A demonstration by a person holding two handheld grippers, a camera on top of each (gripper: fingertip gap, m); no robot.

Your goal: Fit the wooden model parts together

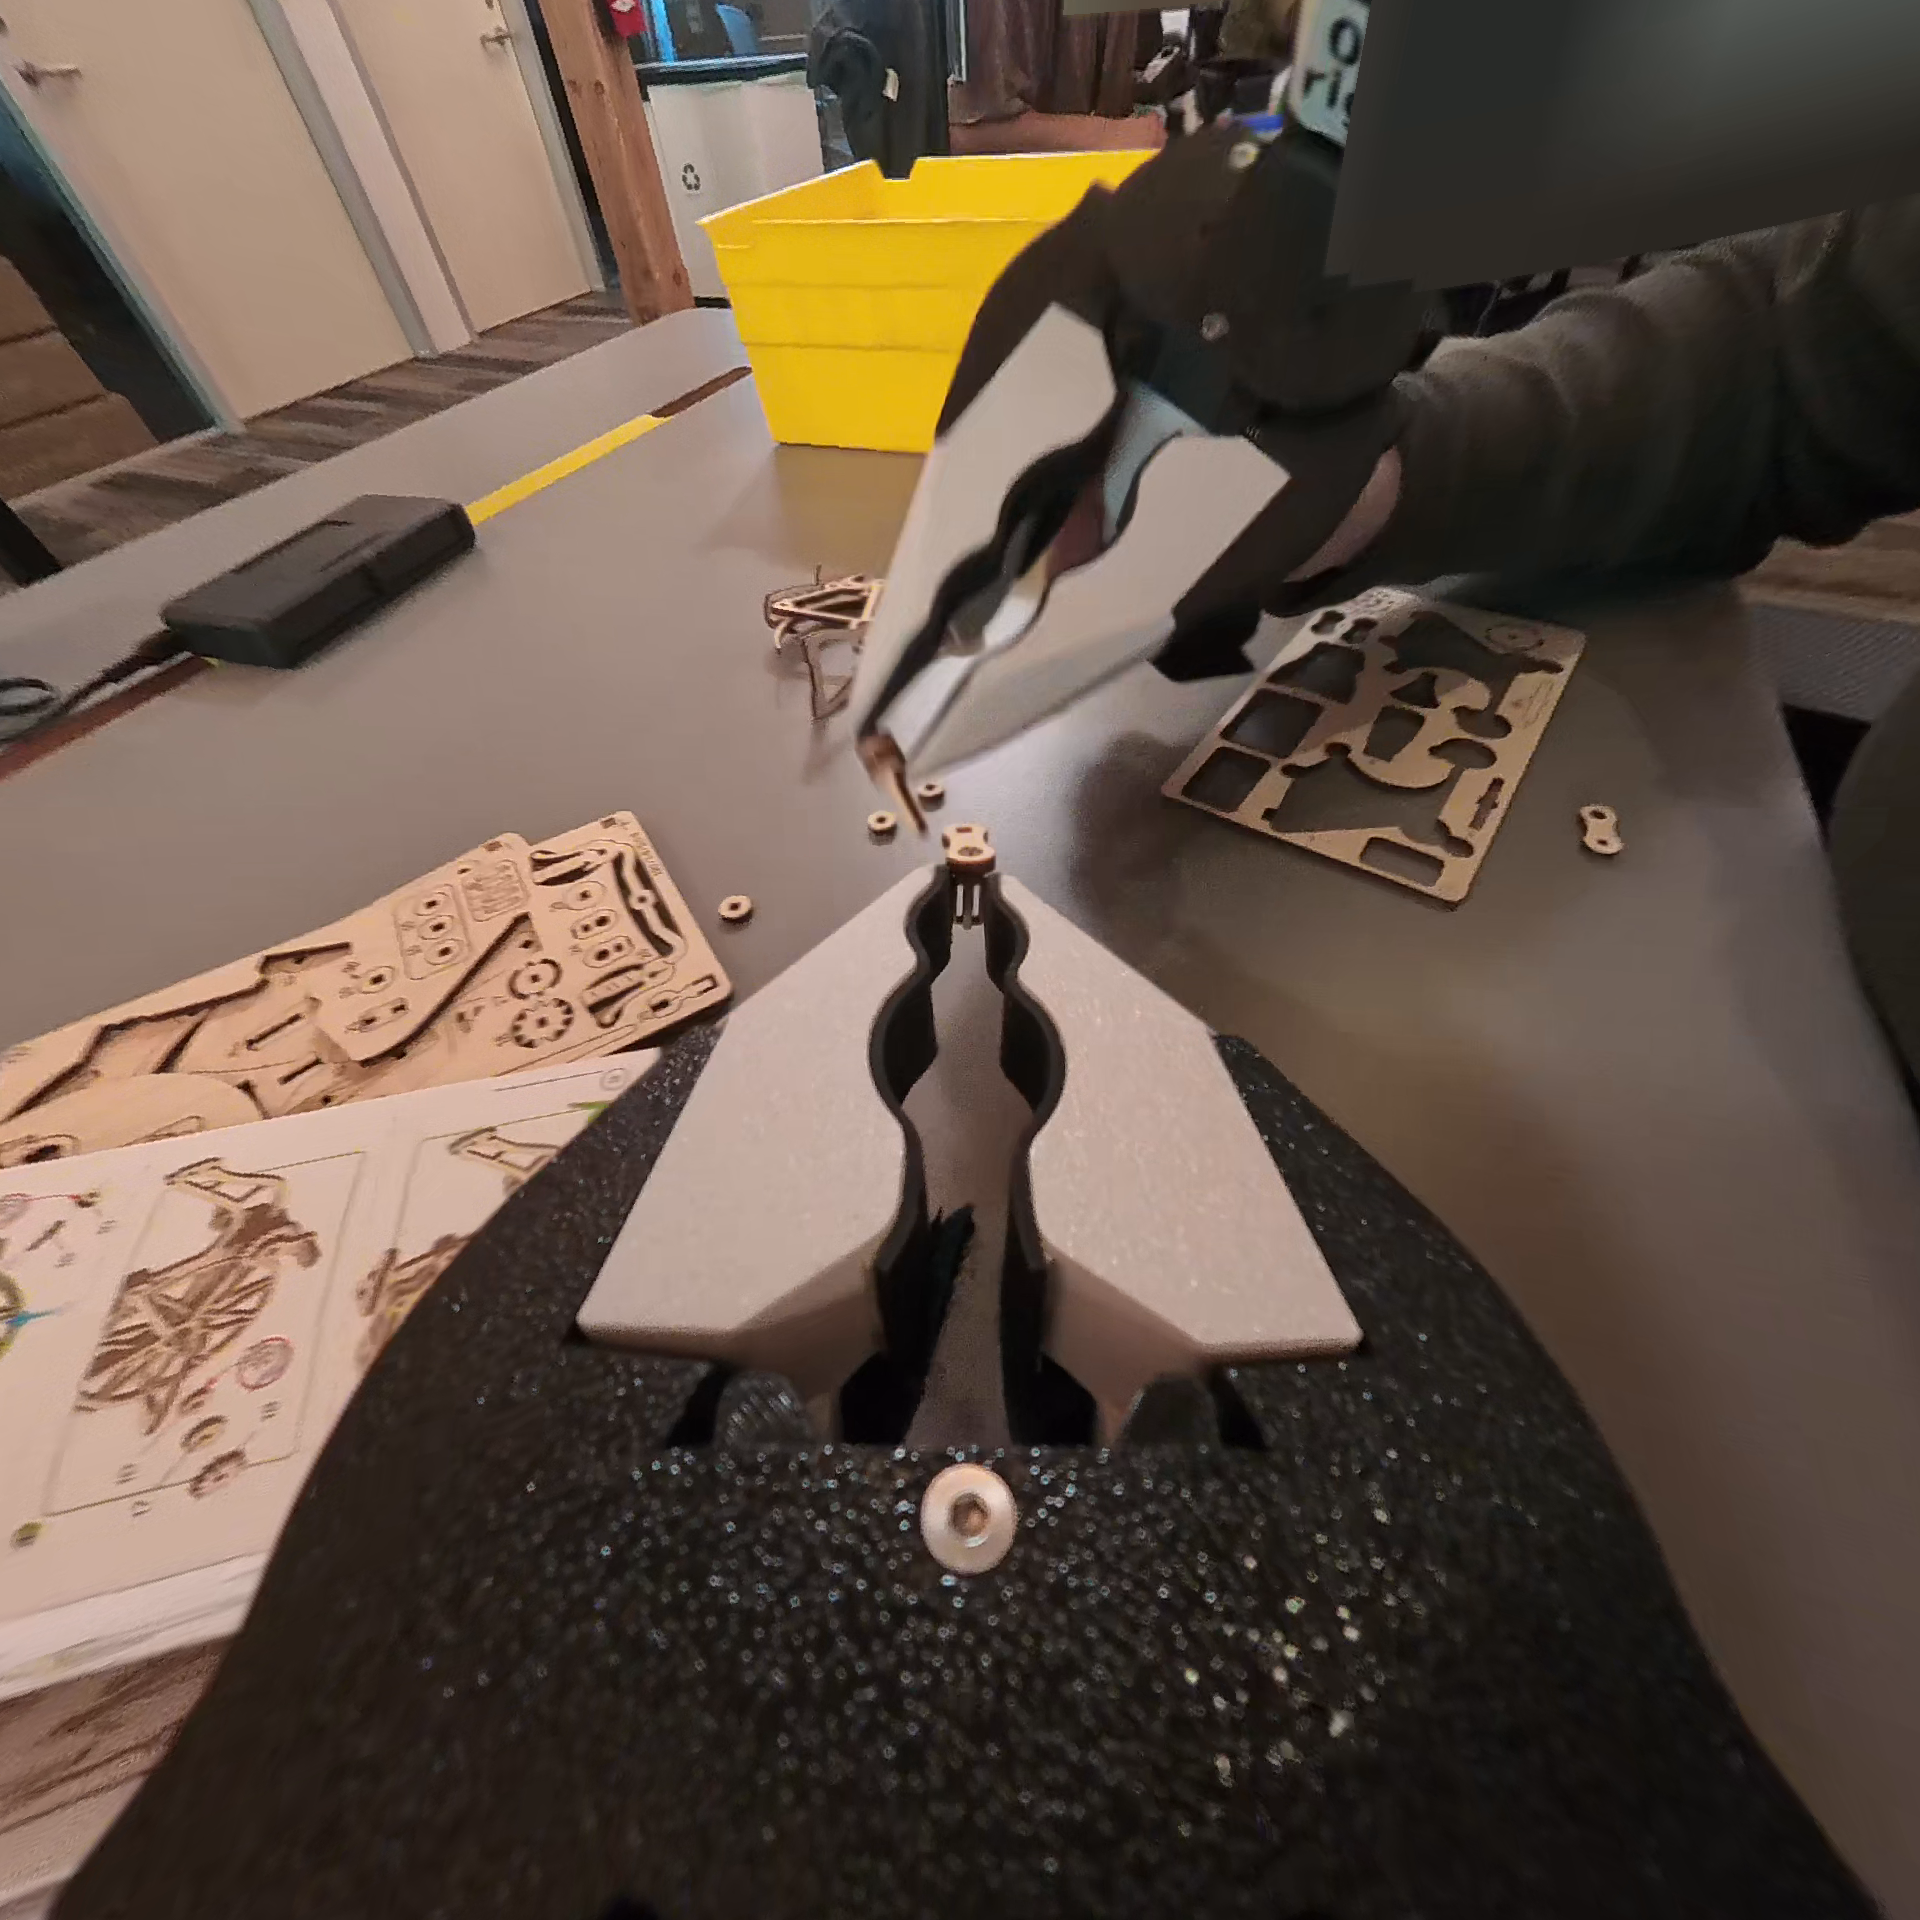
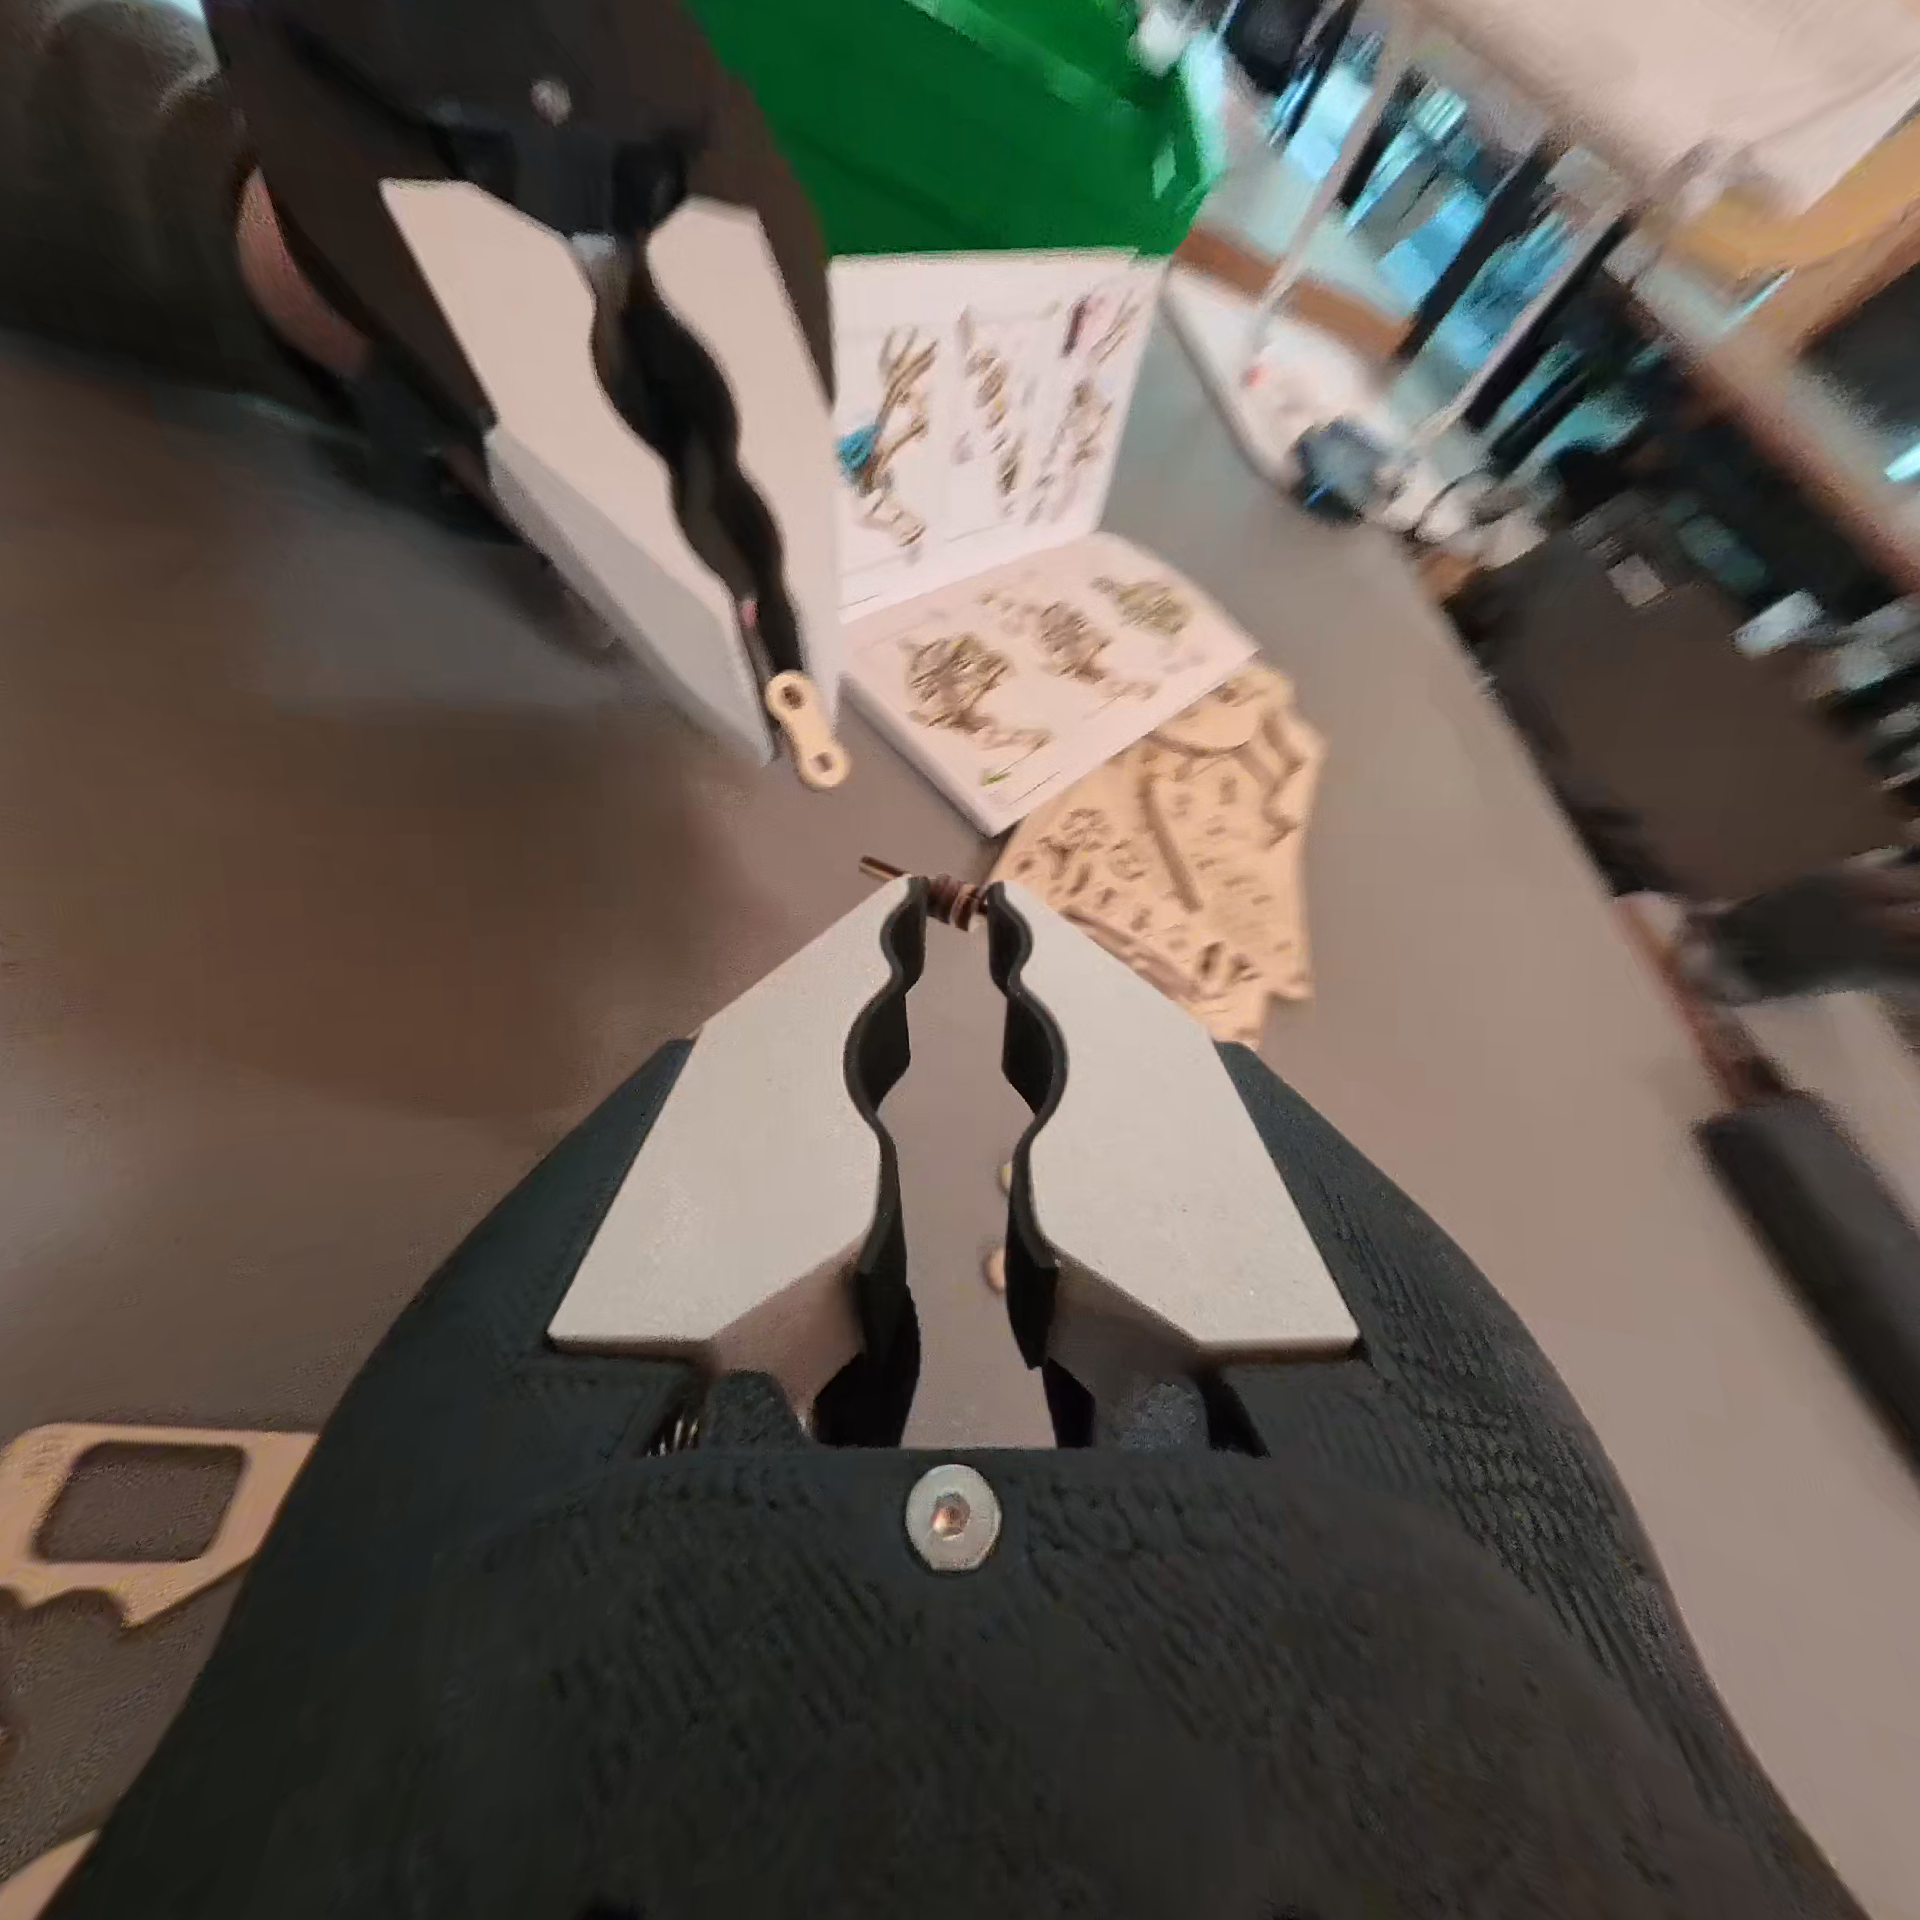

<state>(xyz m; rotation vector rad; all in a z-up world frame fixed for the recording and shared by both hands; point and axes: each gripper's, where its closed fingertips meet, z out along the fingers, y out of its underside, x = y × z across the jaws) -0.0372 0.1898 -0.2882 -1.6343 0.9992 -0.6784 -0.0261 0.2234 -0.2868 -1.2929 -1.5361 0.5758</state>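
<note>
Link [image 1: 969,844] hovers beside loose washers [image 1: 882,824], sheets [image 1: 436,966].

Loose washers [image 1: 881,823] beneath facing tongs

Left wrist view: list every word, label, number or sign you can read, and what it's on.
I don't copy out writing, so here is only what bears it.
White label at the top edge: large dark letters, cut off.
White bin: one small dark symbol.
Uncut wooden sheet: engraved marks, too small to read.
Punched-out wooden sheet: edge engraving, too small to read.
Instruction booklet: print too blurred to read.
</note>
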